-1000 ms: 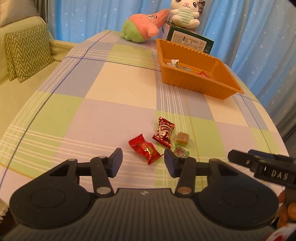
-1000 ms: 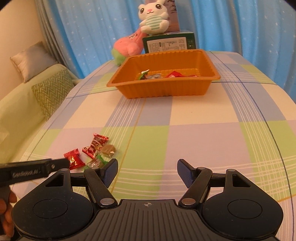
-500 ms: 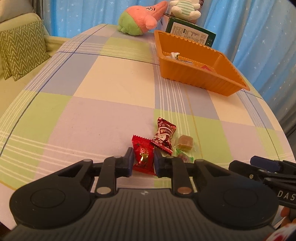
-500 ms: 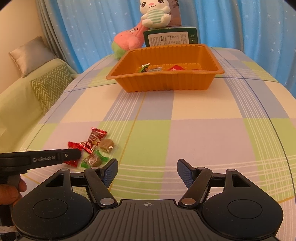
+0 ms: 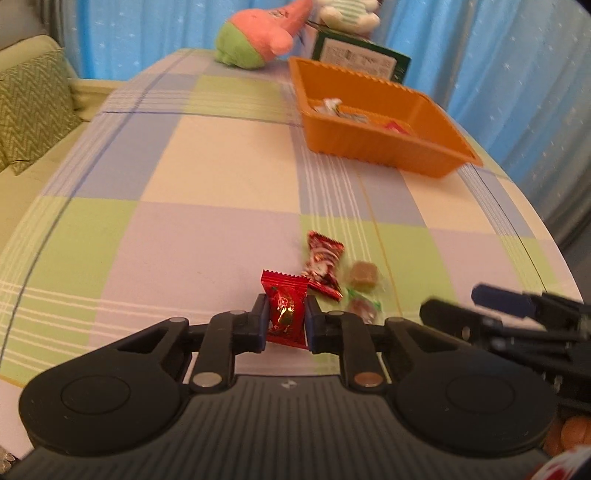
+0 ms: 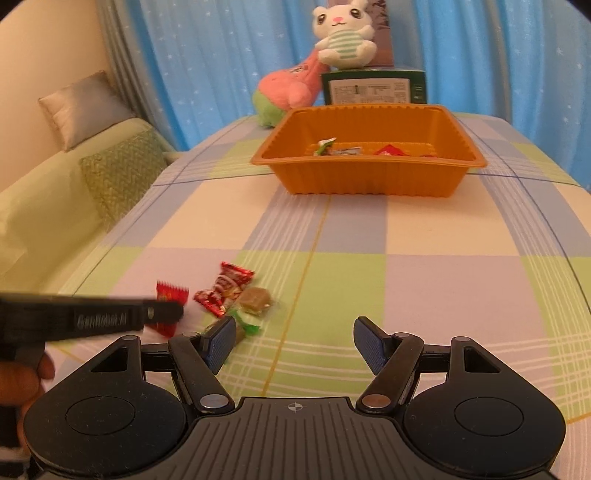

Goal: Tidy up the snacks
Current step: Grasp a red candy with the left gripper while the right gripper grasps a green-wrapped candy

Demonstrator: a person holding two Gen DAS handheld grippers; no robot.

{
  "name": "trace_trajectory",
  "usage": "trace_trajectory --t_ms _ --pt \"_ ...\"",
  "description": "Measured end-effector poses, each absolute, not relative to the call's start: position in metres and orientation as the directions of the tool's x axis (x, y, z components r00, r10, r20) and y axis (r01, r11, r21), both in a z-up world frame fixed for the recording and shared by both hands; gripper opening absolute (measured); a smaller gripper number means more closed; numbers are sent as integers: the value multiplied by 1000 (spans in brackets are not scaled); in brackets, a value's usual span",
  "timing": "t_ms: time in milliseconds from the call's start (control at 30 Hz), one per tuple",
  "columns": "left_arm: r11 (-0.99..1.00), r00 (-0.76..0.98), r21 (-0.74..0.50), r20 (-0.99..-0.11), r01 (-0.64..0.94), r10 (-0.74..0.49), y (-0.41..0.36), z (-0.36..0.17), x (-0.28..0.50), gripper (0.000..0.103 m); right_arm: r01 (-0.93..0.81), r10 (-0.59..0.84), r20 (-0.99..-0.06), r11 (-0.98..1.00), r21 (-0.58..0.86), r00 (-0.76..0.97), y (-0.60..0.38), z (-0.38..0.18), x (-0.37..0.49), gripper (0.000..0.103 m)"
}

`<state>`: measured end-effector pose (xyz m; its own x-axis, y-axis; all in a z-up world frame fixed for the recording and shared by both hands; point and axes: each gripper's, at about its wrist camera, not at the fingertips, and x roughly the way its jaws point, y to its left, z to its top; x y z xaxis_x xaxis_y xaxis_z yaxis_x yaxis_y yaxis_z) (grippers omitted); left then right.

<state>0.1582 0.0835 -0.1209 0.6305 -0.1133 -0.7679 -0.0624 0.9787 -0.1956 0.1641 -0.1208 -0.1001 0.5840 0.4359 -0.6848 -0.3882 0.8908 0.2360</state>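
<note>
My left gripper (image 5: 284, 319) is shut on a red foil candy (image 5: 285, 306), held just above the checked tablecloth. From the right wrist view the same candy (image 6: 170, 293) shows behind the left gripper's finger. A dark red wrapped candy (image 5: 322, 265), a brown candy (image 5: 364, 275) and a green-wrapped candy (image 5: 362, 306) lie on the cloth beside it. My right gripper (image 6: 295, 345) is open and empty, with the green candy (image 6: 245, 326) at its left finger. The orange tray (image 6: 369, 181) stands far back with several candies inside.
A pink and green plush (image 6: 288, 90), a white rabbit plush (image 6: 343, 35) and a green box (image 6: 373, 88) stand behind the tray. A green sofa with cushions (image 6: 118, 173) lies left of the table. Blue curtains hang behind.
My left gripper closed on the red foil candy and lifted it slightly off the cloth. The right gripper moved forward a little and stayed open.
</note>
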Motion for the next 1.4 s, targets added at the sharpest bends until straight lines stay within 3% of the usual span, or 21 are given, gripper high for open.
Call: trace_trajectory --t_ms 300,600,767,833,967,1133,1400 --pt "961 626 -270 -741 54 -243 55 -125 163 17 -221 348 -699 938 269 625 -156 -101 177 71" --pt "970 703 -220 -707 -108 -82 87 -107 154 17 -323 421 -697 905 277 581 -141 -104 171 70" --pt "958 726 -246 -684 -149 -63 101 -104 152 17 -413 450 -681 881 232 578 -111 -106 163 69" --pt "956 729 -253 -682 -148 -68 102 -104 152 17 -437 451 -688 874 212 568 -100 -111 162 58" --pt "954 728 -261 -681 -148 -73 104 -106 151 17 -464 442 -704 868 179 556 -84 -122 162 49" --pt "950 733 -274 -675 -146 -82 104 -107 151 17 -488 425 -702 864 125 571 -76 -129 162 24" --pt "958 740 -266 -666 -112 -98 92 -103 154 17 -464 408 -690 878 117 598 -88 -120 164 22"
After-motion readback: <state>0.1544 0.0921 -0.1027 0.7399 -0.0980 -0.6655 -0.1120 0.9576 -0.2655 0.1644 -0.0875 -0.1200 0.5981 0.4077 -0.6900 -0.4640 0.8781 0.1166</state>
